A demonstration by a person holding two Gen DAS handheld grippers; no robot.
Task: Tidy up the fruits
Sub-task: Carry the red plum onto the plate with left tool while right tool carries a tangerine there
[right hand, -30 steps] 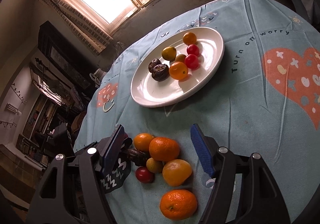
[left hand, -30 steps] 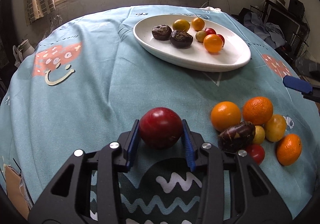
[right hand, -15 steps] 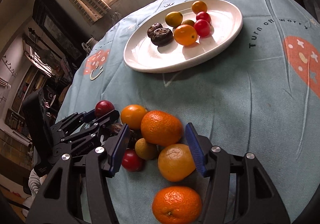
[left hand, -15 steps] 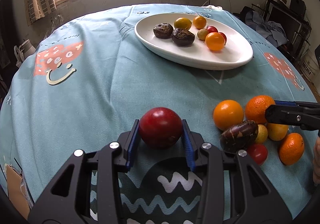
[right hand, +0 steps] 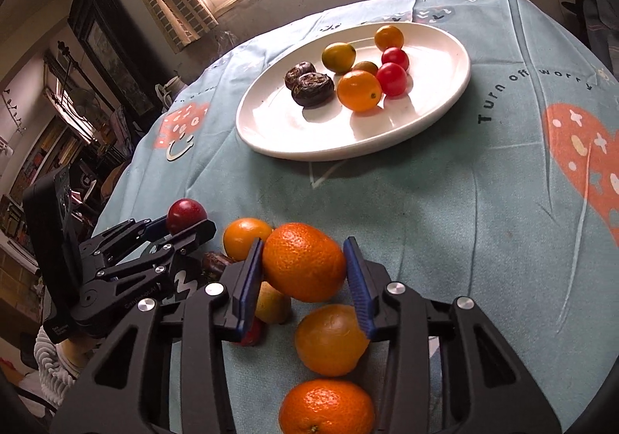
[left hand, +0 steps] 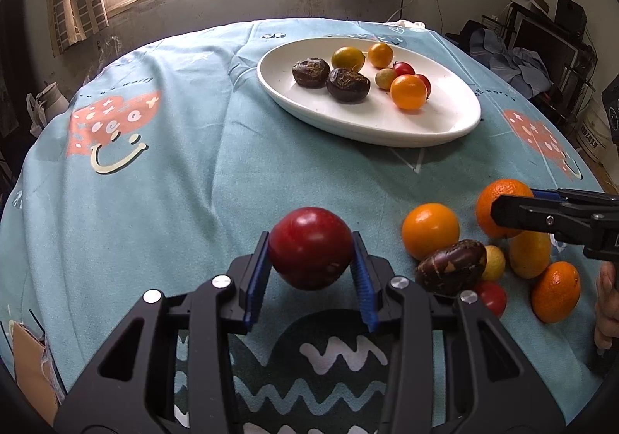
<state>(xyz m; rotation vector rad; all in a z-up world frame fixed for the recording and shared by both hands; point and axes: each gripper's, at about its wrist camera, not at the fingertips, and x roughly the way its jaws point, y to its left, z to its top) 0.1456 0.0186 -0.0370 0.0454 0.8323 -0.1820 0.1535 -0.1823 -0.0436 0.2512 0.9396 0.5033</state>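
My left gripper (left hand: 310,277) is shut on a dark red plum (left hand: 310,247) and holds it just above the tablecloth; both also show in the right wrist view (right hand: 185,214). My right gripper (right hand: 303,281) has closed around a large orange tangerine (right hand: 304,260) in the loose fruit pile, its pads at the fruit's sides. The white oval plate (left hand: 437,124) stands farther back on the table and holds several small fruits. The right gripper also shows in the left wrist view (left hand: 514,207) at the tangerine (left hand: 499,198).
The loose pile holds an orange (left hand: 430,229), a dark brown fruit (left hand: 450,267), a yellow-orange fruit (right hand: 330,339), another tangerine (right hand: 327,409) and a small red tomato (left hand: 492,298). The table's edge curves close to the pile. Shelves and clutter stand around the table.
My right gripper moved down into the fruit pile and closed its jaws around the large tangerine. My left gripper kept its hold on the plum and barely moved.
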